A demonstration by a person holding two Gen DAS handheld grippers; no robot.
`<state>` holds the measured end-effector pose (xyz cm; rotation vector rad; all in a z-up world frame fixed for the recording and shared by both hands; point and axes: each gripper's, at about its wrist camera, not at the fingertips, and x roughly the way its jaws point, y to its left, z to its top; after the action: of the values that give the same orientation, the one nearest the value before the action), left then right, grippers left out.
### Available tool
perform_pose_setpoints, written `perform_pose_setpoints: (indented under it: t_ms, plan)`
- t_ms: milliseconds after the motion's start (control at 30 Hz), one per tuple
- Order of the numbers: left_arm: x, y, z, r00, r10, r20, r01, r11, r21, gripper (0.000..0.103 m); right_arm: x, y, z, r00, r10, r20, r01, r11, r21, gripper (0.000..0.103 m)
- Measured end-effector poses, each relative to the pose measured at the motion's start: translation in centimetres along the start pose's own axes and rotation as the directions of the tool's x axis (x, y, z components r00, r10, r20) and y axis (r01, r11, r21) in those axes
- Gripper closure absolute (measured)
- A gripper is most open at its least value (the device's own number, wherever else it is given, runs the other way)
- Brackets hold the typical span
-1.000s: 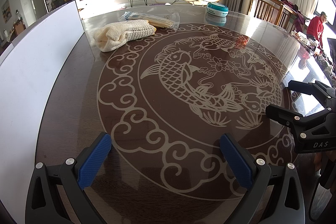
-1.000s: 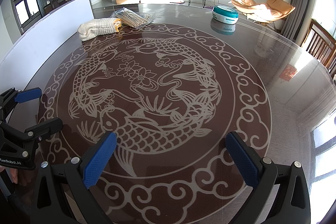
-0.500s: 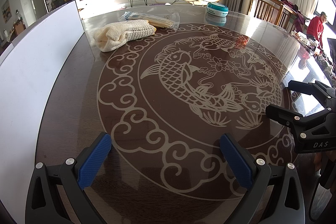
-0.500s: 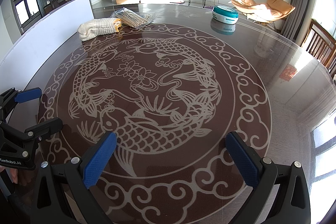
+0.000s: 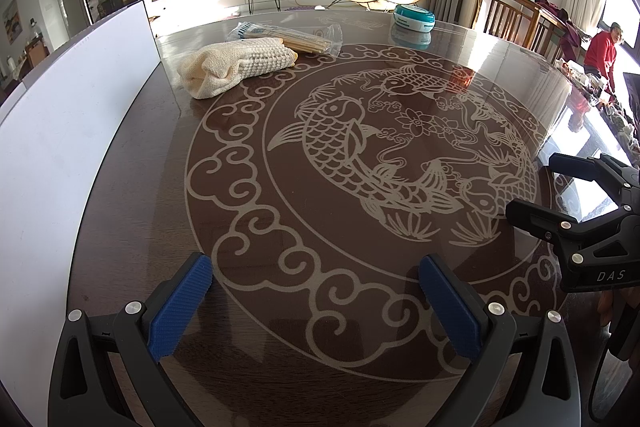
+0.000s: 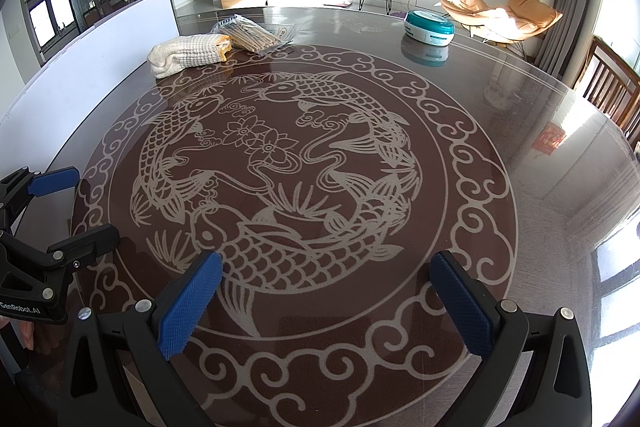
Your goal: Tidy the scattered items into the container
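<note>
Nothing has moved since the earlier frames; both tongs sit where they were.

Left wrist view: left tongs (image 5: pixel 316 281) released, blue pads wide apart, nothing between them, low over the worktop (image 5: pixel 120 211) with its carp pattern. Folded cream cloth (image 5: pixel 234 65) lies at 11 o'clock near the far edge. Bagged chopsticks (image 5: pixel 292 38) sit just behind it, touching or overlapping its far end. Teal-lidded round container (image 5: pixel 414 19) at 1 o'clock, well apart from both. Right tongs (image 5: pixel 532 187) visible at 3 o'clock, also spread. White board (image 5: pixel 72 107) stands along the 9 o'clock side.

Right wrist view: right tongs (image 6: pixel 326 279) released, empty. Cloth (image 6: pixel 188 54) at 11 o'clock, chopsticks bag (image 6: pixel 252 35) beside it, container (image 6: pixel 430 27) at 1 o'clock. Left tongs (image 6: pixel 86 205) at 9 o'clock, spread.
</note>
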<state>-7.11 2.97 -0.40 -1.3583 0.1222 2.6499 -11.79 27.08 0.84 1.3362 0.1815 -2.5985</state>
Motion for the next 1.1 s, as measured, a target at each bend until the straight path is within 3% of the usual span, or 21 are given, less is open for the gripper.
perform_pose_setpoints:
  t_ms: [467,600,733,933,1100]
  plan:
    - [-0.2,0.2,0.0,1.0,-0.008,-0.011,0.008,1.0,0.016,0.0,0.0,0.0,0.0,1.0,0.0,0.0,0.0,1.0,0.0,0.0]
    - [-0.5,0.5,1.2,0.996,-0.061,-0.068,0.065,0.996,0.054,0.0,0.0,0.0,0.0,1.0,0.0,0.0,0.0,1.0,0.0,0.0]
    - [-2.9,2.1,5.1,0.997,-0.077,0.012,0.077,0.997,0.032,0.0,0.0,0.0,0.0,1.0,0.0,0.0,0.0,1.0,0.0,0.0]
    - [-2.0,5.3,14.9,0.998,-0.066,0.015,0.065,0.997,0.028,0.0,0.0,0.0,0.0,1.0,0.0,0.0,0.0,1.0,0.0,0.0]
    - [1.2,5.5,19.6,0.99,-0.139,0.009,0.137,0.985,0.104,0.0,0.0,0.0,0.0,1.0,0.0,0.0,0.0,1.0,0.0,0.0]
